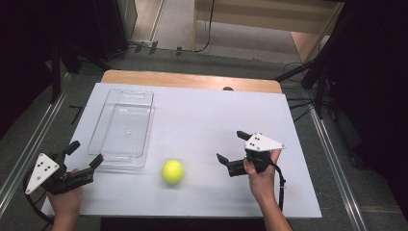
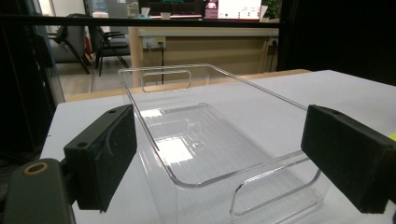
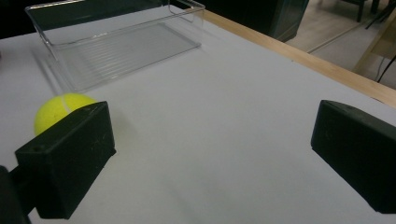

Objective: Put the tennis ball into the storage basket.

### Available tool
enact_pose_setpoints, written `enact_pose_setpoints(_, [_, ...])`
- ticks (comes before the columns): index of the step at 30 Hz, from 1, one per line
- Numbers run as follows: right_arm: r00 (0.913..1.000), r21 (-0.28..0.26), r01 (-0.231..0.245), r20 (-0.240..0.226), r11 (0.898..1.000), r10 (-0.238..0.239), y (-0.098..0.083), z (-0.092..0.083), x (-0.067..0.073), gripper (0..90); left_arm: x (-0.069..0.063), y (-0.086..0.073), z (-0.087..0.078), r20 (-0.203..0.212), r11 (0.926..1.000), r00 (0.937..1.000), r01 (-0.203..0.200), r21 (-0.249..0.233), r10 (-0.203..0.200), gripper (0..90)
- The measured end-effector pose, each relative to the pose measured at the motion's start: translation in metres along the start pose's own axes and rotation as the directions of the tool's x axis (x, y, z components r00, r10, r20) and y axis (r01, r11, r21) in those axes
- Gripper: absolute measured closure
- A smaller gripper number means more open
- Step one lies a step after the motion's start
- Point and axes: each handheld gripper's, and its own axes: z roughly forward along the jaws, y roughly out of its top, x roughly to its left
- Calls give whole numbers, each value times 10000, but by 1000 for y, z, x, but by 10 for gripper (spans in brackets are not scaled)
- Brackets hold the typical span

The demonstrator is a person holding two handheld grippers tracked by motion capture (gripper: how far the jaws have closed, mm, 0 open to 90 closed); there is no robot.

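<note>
A yellow tennis ball lies on the white table top, just right of the near end of a clear plastic bin. The bin is empty. My left gripper is open at the table's near left corner, its jaws spread before the bin's near wall. My right gripper is open to the right of the ball, with nothing between its jaws. In the right gripper view the ball peeks out behind the left jaw and the bin lies farther off.
A wooden strip runs along the table's far edge. Metal rails flank the table on both sides, and cables lie on the floor at the right. White surface stretches between the ball and my right gripper.
</note>
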Motion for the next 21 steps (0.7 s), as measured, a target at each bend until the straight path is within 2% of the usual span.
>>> enact_pose_setpoints(21, [9947, 621, 453, -951, 9970, -392, 12, 31, 16, 0, 0, 0, 0, -1, 10000, 10000, 11, -3, -11, 111])
